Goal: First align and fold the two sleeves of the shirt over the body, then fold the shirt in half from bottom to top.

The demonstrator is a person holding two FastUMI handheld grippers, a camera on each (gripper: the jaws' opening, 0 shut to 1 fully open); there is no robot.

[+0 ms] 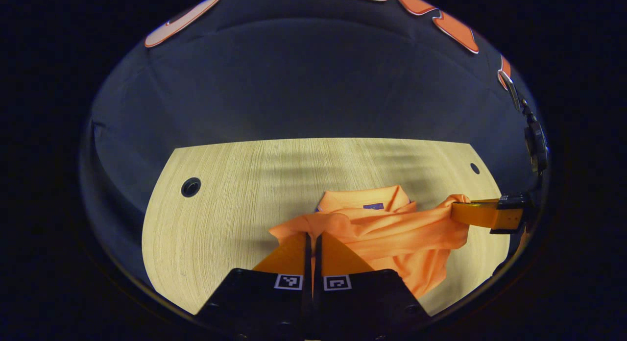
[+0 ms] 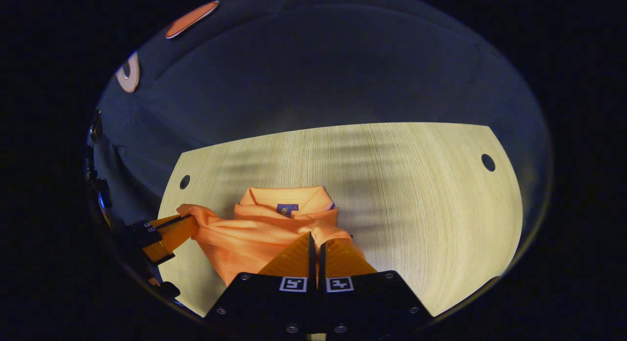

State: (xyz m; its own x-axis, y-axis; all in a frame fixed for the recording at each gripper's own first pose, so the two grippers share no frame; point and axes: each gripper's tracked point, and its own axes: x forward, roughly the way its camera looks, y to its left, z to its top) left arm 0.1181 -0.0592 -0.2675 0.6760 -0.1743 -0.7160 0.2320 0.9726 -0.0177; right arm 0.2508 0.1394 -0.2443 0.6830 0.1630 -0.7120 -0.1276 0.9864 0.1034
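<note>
The shirt (image 1: 392, 233) was held bunched above the table (image 1: 220, 208); both grippers' jaws were pinched on its cloth; the final fold was judged unfinished.

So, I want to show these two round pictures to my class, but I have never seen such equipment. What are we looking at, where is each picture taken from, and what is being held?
A person holds a two-finger gripper in each hand; no robot arm is involved. Each gripper carries its own camera looking forward along its fingers.

In the left gripper view, the left gripper shows at the bottom, closed on a bunched edge of the orange collared shirt. Farther off to the side is the right gripper, also gripping the cloth.

The right gripper view is the same scene from the other hand: its own gripper is closed on the shirt, with the left gripper off to the side.

The shirt lies on a pale wooden table, collar at the far end.
</note>
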